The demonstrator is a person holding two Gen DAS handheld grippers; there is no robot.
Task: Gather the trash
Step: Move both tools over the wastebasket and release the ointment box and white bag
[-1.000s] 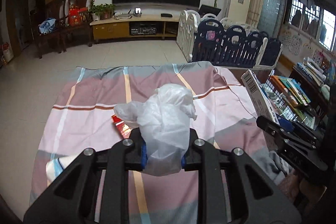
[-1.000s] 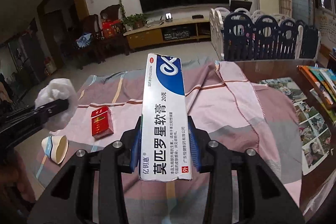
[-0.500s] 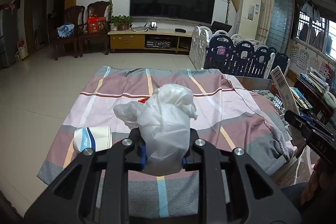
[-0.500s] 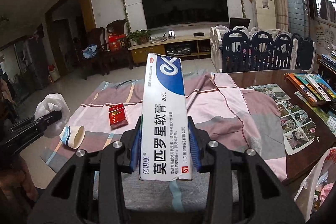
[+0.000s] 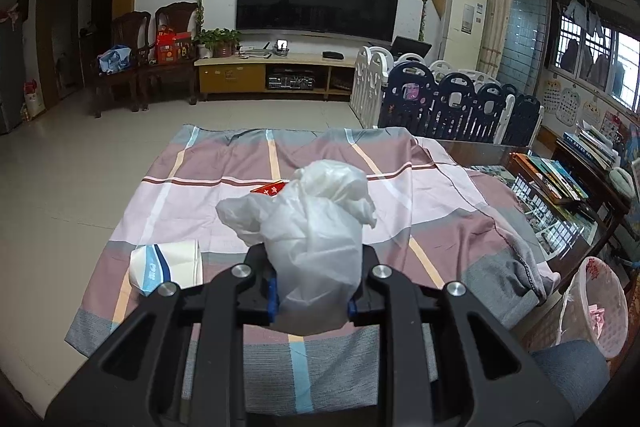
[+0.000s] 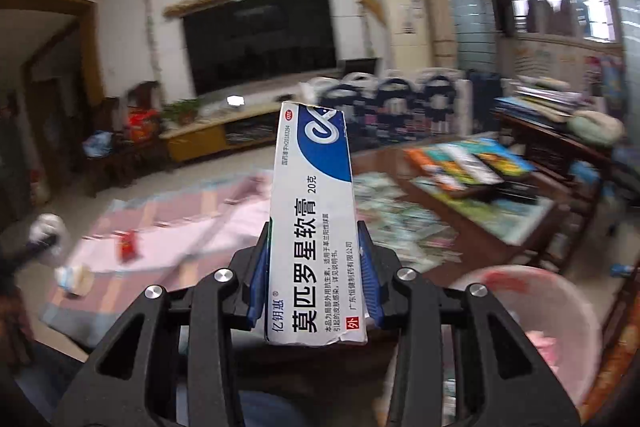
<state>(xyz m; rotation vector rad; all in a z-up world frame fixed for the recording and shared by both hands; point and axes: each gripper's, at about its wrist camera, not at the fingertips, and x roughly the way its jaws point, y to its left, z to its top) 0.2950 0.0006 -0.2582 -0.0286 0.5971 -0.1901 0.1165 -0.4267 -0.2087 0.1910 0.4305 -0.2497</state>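
Both claws are loaded and away from the table, the left gripper (image 5: 312, 301) clamped on a crumpled plastic bag (image 5: 316, 239), the right gripper (image 6: 314, 301) pinching an ointment box (image 6: 314, 227), so next each needs carrying over the pink basket (image 6: 560, 307) and releasing.

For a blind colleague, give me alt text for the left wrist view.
The left gripper is shut on a crumpled white plastic bag above a plaid cloth. On the cloth lie a paper cup and a red packet; a pink bin stands lower right.
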